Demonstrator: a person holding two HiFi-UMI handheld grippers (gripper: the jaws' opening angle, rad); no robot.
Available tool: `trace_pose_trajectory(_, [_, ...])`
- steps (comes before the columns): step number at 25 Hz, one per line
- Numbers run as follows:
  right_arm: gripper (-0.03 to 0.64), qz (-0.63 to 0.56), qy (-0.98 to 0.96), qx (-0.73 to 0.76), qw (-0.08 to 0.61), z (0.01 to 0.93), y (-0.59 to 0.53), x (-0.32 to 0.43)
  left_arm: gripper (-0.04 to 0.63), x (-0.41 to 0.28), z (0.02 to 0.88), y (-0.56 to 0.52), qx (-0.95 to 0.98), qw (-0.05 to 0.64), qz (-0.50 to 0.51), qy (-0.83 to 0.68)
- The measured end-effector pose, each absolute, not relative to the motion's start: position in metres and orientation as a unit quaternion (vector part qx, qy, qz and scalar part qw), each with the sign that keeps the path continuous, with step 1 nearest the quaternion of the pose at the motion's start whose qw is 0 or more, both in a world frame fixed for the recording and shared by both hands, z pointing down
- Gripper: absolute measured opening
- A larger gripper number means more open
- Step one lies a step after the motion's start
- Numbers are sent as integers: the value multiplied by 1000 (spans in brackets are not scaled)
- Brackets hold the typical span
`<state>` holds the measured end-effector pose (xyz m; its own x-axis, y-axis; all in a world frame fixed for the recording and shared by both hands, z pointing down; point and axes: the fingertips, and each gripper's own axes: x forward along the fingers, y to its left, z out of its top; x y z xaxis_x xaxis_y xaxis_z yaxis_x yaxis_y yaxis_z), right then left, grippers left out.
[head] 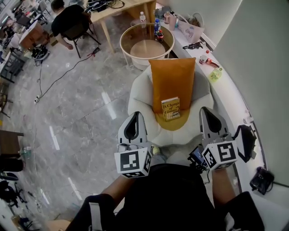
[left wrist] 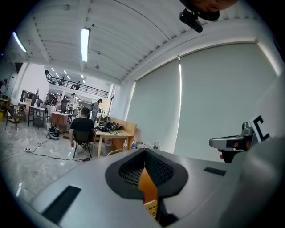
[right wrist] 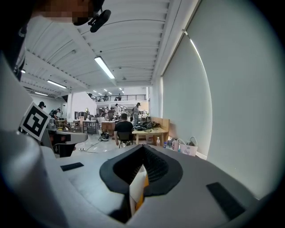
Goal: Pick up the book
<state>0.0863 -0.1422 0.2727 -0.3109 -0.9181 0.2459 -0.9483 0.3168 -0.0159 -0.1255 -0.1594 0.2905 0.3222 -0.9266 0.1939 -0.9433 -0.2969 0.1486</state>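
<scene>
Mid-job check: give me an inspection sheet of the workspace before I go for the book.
Surface: white armchair, orange cushion against its back.
Job's things: book stands on the seat against the cushion, untouched.
Clutter: bottles on the round glass table; red tool and oddments on the white ledge.
Claws: left claw and right claw both shut, empty, short of the book.
Cables: black cable across the marble floor.
Surroundings: person seated at a wooden desk.
</scene>
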Motion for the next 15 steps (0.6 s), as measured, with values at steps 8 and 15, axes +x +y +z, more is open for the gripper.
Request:
trace_pose_trajectory(8, [14,56,-817,561,119,269,-169,88,12,-137,290,-174,791,125,29,-598])
trace_pose_trajectory(15, [14,46,-841,524,126,275,-198,88,12,-146,299,-181,769,132,41,-624])
